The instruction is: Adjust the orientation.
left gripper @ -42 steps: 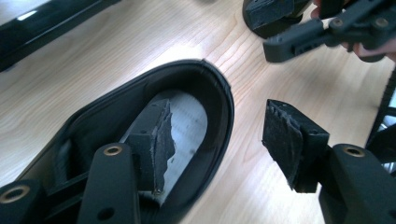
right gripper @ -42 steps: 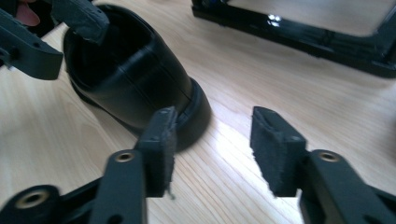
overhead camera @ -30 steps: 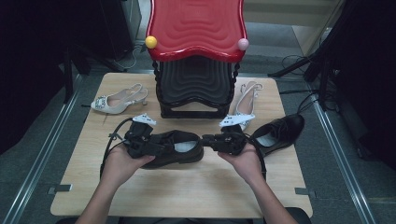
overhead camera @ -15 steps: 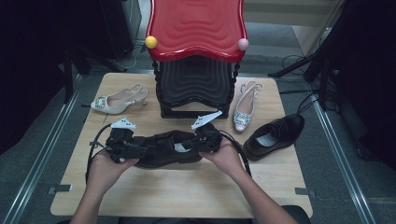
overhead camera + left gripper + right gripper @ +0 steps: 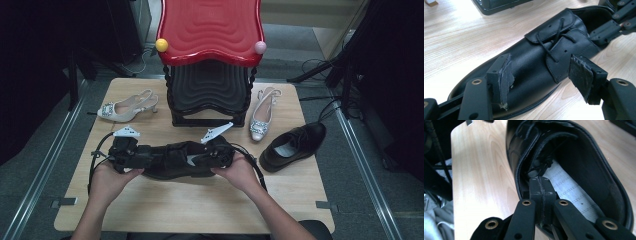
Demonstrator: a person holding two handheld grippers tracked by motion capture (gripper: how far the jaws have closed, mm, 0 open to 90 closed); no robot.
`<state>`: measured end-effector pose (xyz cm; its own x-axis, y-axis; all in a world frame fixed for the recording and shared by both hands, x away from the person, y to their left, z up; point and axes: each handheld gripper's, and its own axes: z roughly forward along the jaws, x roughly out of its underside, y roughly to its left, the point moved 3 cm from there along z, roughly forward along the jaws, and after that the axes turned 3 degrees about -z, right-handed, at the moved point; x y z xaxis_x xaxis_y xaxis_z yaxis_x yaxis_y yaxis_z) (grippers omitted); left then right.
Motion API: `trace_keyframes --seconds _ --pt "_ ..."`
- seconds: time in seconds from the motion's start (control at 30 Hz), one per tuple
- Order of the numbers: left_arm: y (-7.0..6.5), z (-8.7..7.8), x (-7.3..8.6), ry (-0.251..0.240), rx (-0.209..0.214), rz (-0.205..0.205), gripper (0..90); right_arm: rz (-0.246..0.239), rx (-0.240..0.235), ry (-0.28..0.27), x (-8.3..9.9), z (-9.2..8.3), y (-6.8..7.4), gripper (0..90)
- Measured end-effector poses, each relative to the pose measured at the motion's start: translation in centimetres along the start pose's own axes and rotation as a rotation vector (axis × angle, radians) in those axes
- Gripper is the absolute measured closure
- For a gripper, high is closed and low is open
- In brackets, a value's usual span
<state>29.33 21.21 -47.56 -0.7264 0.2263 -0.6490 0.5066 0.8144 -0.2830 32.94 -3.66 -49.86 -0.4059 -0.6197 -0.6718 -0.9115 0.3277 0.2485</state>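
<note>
At table centre, a black lace-up shoe is lying flat; the right gripper is pinching its collar shut, the left gripper straddling the toe, unclosed. Lifting one-sided risks slipping.

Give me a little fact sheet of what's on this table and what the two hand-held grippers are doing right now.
Surface: wooden table
Shoe in hand: black lace-up shoe, lying on its sole near the person
Left hand-held gripper: jaws open, astride the shoe's toe, pads not pressing
Right hand-held gripper: jaws shut, tips inside the shoe's opening; a pinch on the shoe is unclear
Second black shoe: right side of table
Pale slingback heels: one at left, one at right
At the back: red-topped black stand
</note>
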Motion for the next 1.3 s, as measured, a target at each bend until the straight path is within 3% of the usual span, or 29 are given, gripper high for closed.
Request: trace_keyframes --seconds 0.3,0.67,0.77,0.83,1.0,1.07,1.17,1.3 --pt "0.3 0.5 -0.2 -0.005 0.004 0.004 35.3 0.033 -0.016 0.017 0.6 -0.7 0.5 90.0" --pt "-0.2 1.7 -0.7 0.024 0.028 0.042 35.3 0.01 -0.059 0.038 1.3 -0.3 3.0 90.0" --pt "-0.2 1.9 -0.8 0.027 0.029 0.047 35.3 -0.009 -0.046 0.041 1.3 -0.5 3.1 90.0" --pt "-0.2 2.0 -0.7 0.029 0.03 0.048 35.4 -0.01 -0.049 0.036 1.3 -0.7 3.0 90.0" --pt "-0.1 2.0 -0.4 0.034 0.037 0.02 36.3 0.023 0.012 -0.058 1.1 -3.9 1.4 90.0" --pt "-0.2 2.0 -0.2 0.033 0.043 0.011 41.9 0.036 0.029 -0.08 1.2 -4.8 0.7 90.0" --pt "-0.5 1.5 0.6 0.031 0.058 0.026 63.4 0.054 0.058 -0.105 1.5 -5.8 -0.6 90.0" --pt "-0.5 1.8 1.7 0.056 0.047 0.005 83.9 0.085 0.082 -0.104 1.8 -5.9 -2.1 90.0"
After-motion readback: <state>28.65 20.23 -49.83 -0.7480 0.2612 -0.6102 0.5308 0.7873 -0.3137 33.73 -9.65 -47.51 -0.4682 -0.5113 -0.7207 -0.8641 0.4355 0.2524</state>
